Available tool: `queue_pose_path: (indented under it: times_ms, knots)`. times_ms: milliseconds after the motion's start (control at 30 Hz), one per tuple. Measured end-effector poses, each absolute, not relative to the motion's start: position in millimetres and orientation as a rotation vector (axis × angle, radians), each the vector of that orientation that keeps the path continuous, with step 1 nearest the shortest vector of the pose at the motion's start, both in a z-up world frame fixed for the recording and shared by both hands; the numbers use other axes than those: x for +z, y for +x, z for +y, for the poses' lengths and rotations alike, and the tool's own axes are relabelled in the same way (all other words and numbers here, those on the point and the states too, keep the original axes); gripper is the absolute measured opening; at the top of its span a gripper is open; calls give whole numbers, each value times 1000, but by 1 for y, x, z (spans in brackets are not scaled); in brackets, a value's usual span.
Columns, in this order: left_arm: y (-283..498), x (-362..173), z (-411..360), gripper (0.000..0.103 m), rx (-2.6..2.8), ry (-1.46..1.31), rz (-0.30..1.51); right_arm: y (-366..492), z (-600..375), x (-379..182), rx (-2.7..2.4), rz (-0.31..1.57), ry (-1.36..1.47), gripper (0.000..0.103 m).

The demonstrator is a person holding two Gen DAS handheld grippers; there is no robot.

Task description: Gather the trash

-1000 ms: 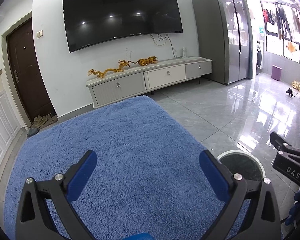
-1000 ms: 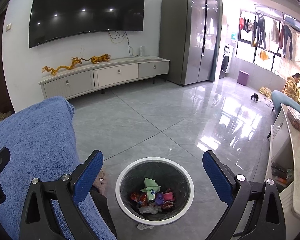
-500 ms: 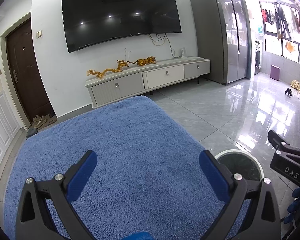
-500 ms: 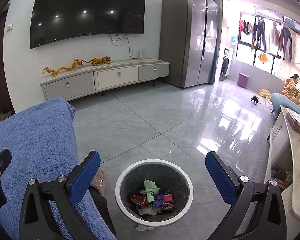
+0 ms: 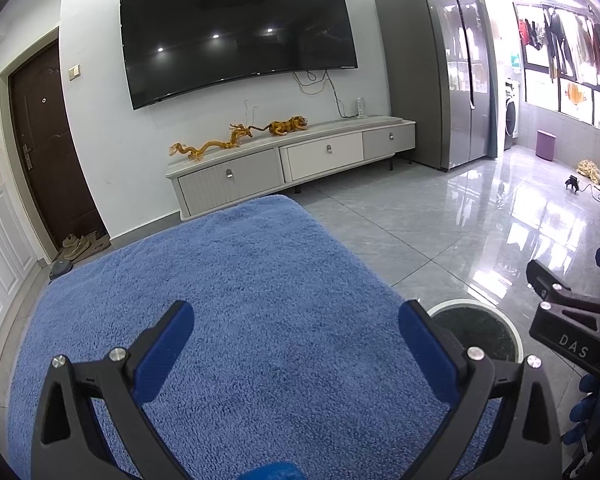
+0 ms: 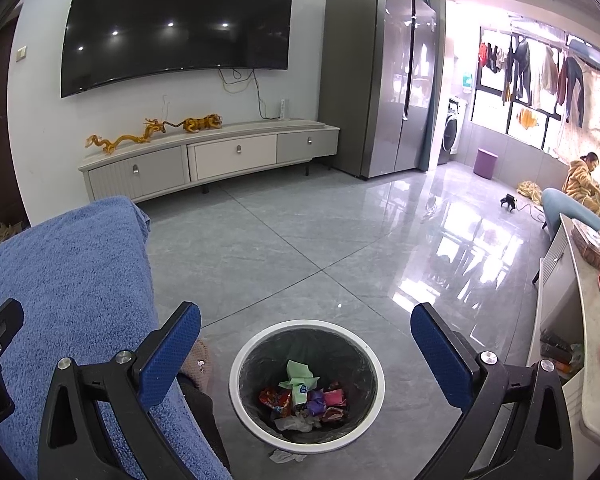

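Observation:
A round bin with a white rim [image 6: 236, 364] and dark liner stands on the floor beside the table; several crumpled wrappers [image 6: 304, 398] lie inside it. A white scrap [image 6: 286, 456] lies on the floor at its near side. My right gripper [image 6: 306, 354] hangs open and empty above the bin. My left gripper [image 5: 296, 350] is open and empty over the blue towel [image 5: 236, 288] that covers the table. The bin's rim [image 5: 496, 310] shows in the left wrist view, with the right gripper's side beyond it. No trash shows on the towel.
Grey tiled floor [image 6: 300, 240] stretches ahead to a low TV cabinet [image 6: 208, 160] under a wall TV, with a tall fridge [image 6: 376, 80] to its right. A white counter [image 6: 592, 320] with items runs along the right. A person [image 6: 584, 180] sits far right.
Both views have shifted only slightly. The right gripper has risen a little over the bin. Both stay open and empty.

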State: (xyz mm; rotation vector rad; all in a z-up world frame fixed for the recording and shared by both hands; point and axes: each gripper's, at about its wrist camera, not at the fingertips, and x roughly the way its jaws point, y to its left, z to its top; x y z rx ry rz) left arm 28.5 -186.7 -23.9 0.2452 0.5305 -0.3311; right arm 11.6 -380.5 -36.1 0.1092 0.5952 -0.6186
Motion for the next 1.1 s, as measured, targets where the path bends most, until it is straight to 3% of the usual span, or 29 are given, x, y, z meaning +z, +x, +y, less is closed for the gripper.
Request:
queue_pose_path:
  times_ms: [1100]
  knots:
    - [23,-21,-189,103,-348,242,527,7,-381,-30,-621,588,101,103]
